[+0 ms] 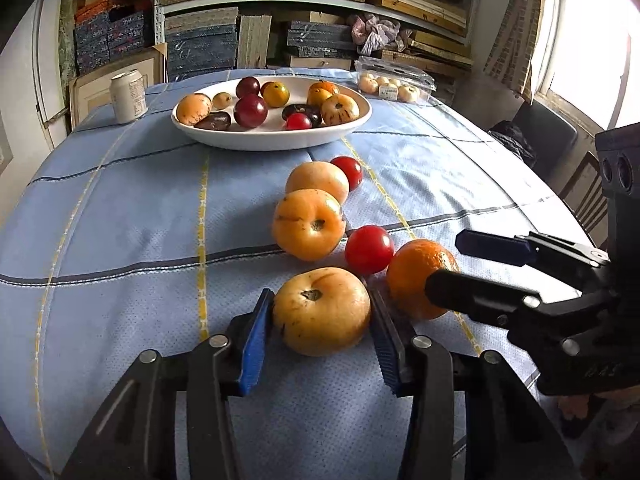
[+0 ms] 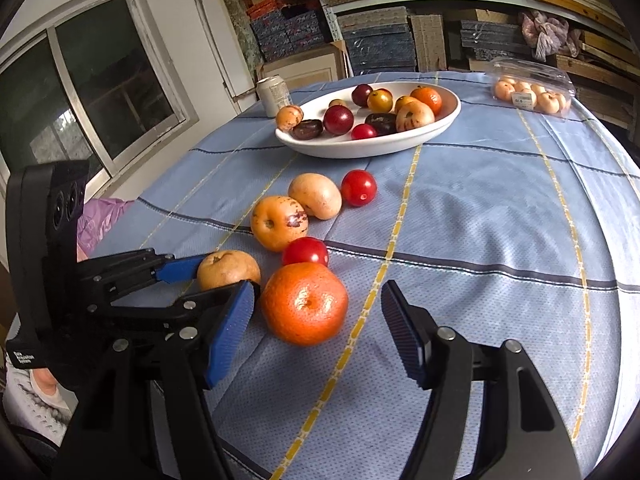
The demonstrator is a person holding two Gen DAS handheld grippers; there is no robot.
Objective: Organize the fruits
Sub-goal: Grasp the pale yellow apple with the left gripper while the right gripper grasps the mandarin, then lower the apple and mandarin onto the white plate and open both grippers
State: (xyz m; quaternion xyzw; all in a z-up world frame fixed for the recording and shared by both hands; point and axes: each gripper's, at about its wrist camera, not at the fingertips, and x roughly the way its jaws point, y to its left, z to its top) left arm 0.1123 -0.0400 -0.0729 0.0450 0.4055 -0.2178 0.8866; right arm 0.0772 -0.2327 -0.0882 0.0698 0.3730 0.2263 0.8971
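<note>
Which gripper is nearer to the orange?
Right. The orange sits between the right gripper's open fingers; the left gripper, beside it, is shut on a yellow fruit.

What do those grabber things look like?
Both are black plastic frames with shiny silver bolts. The left tongs and right tongs end in flat blue ribbed pads. Each carries a boxy black block with two round holes. The left one has a small white label, too blurred to read.
</note>
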